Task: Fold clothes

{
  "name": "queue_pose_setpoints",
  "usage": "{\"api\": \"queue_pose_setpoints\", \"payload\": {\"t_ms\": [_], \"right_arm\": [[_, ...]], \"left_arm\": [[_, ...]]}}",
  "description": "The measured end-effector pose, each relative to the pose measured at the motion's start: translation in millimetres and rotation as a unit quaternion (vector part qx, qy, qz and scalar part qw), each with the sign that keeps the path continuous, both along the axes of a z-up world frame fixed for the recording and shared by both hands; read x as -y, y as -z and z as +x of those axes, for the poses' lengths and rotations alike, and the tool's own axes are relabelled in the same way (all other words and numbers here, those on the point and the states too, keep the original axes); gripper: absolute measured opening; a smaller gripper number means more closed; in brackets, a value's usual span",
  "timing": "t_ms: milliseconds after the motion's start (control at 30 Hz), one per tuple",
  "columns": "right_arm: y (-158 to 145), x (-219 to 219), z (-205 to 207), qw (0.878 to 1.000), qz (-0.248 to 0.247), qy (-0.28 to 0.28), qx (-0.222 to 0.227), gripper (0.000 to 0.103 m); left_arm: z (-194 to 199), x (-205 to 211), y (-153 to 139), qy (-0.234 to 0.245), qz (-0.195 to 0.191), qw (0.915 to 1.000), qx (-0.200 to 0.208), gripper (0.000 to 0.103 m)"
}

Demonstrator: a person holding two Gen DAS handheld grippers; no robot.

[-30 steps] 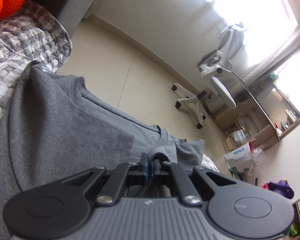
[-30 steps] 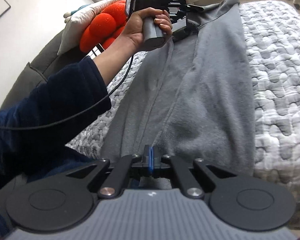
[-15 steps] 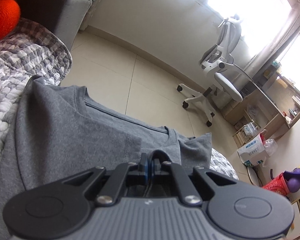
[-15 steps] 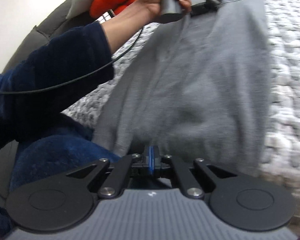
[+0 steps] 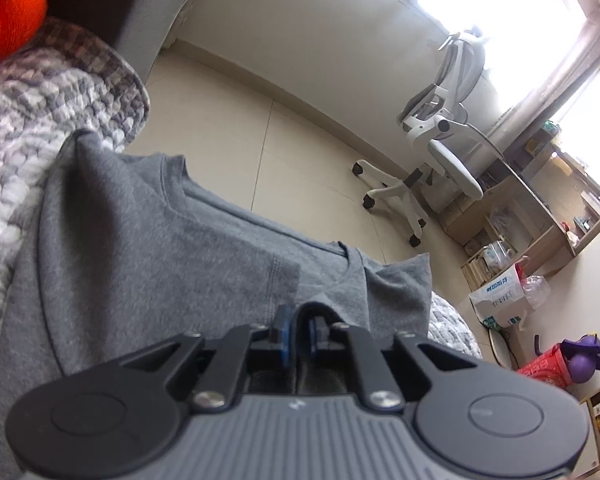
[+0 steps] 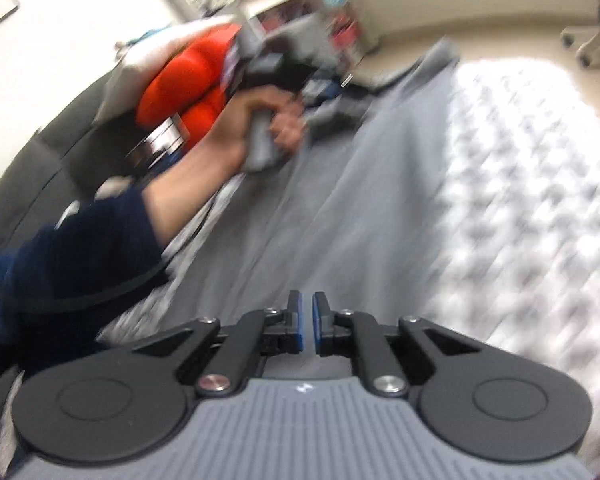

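While both my tools sit low in their frames, the holdings read as follows.

Left gripper (image 5: pixel 300 328): blue pads drawn close, a dark fold of fabric bunched between them; I hold the grey T-shirt (image 5: pixel 140 264) there. The shirt fills the lower left of the left view, collar toward the middle, draped over the grey-and-white quilt (image 5: pixel 28 120) at the left edge.

Right gripper (image 6: pixel 307 322): pads parted by a narrow gap, nothing between them. The shirt runs from just above these pads up toward the frame's middle; the view is blurred.

My left hand (image 6: pixel 260 128): upper middle of the right view, dark blue sleeve (image 6: pixel 72 256) at the left.

Orange cushion (image 6: pixel 188 76): upper left, behind that hand.

White office chair (image 5: pixel 440 148): right of centre, on the pale floor (image 5: pixel 284 152).
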State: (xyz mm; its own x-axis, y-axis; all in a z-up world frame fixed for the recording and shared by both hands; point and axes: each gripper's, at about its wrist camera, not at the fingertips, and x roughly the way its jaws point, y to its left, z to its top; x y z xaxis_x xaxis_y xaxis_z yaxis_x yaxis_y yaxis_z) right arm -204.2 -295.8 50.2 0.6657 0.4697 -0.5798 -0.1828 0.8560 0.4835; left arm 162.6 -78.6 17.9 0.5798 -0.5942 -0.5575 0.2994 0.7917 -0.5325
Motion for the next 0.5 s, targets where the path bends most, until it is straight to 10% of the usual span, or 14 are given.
{"api": "queue_pose_setpoints", "payload": {"t_ms": [100, 267, 333, 400, 500], "right_arm": [[-10, 24, 41, 0.998, -0.006, 0.053, 0.021, 0.012], [-7, 59, 137, 0.992, 0.01, 0.127, 0.023, 0.013], [-3, 59, 157, 0.991, -0.003, 0.134, 0.021, 0.013], [1, 59, 176, 0.99, -0.015, 0.142, 0.02, 0.013], [6, 59, 205, 0.988, -0.033, 0.153, 0.017, 0.013]], "left_arm": [[-1, 2, -2, 0.002, -0.003, 0.9998, 0.022, 0.048], [-5, 19, -5, 0.013, 0.024, 0.9972, 0.07, 0.053], [-6, 29, -6, 0.024, 0.04, 0.9955, 0.082, 0.044], [-5, 38, -7, 0.033, 0.063, 0.9942, 0.081, 0.003], [-1, 34, -13, 0.015, 0.056, 0.9968, 0.056, 0.003]]}}
